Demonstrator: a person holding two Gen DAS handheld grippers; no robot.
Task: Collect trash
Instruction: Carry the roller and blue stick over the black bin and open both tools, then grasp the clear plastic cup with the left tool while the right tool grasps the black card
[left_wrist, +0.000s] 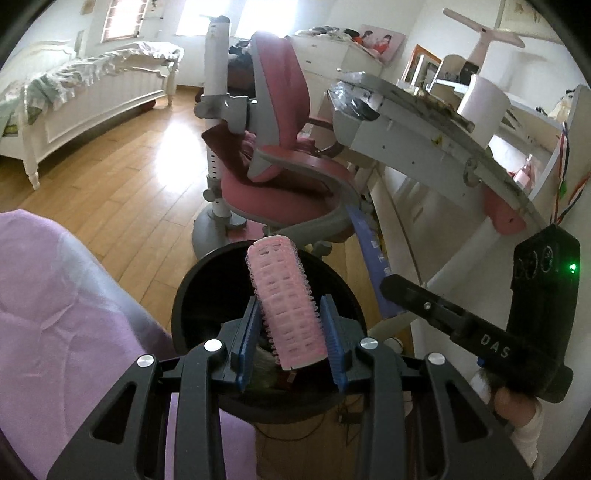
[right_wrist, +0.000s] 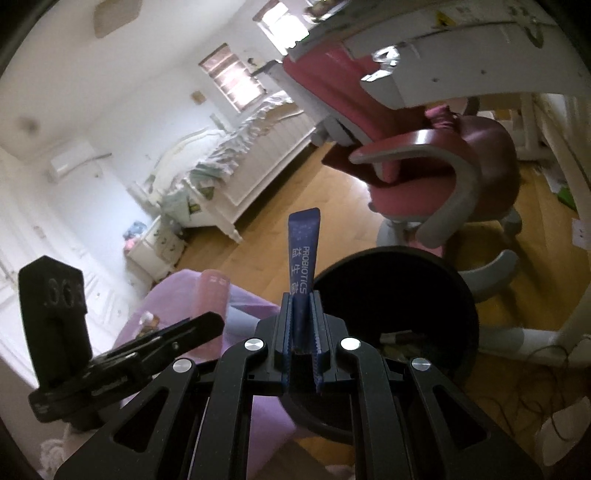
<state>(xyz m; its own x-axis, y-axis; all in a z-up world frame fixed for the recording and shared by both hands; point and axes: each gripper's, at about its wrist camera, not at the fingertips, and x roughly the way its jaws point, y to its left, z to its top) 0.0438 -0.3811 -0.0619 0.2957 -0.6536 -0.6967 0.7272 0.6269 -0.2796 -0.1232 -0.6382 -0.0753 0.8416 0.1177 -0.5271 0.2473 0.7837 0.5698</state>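
Note:
A pink hair roller (left_wrist: 284, 306) sits between the blue pads of my left gripper (left_wrist: 290, 301), tilted, directly above the open black bin (left_wrist: 207, 266). Both pads touch it near their tips. My right gripper (right_wrist: 303, 295) holds a thin blue sachet (right_wrist: 304, 251) marked PROBIOTICS upright by its lower end, at the left rim of the same bin (right_wrist: 461, 280). The left wrist view shows that sachet (left_wrist: 369, 247) to the right of the bin. Some rubbish lies at the bin's bottom (right_wrist: 399, 338). The roller (right_wrist: 212, 291) also shows in the right wrist view.
A pink swivel chair (left_wrist: 295, 177) stands just behind the bin, under a white desk (left_wrist: 424, 147). Purple fabric (left_wrist: 55, 314) fills the near left. A white bed (left_wrist: 92, 96) is across the wooden floor (left_wrist: 129, 192). Cables (right_wrist: 546, 387) lie on the floor right of the bin.

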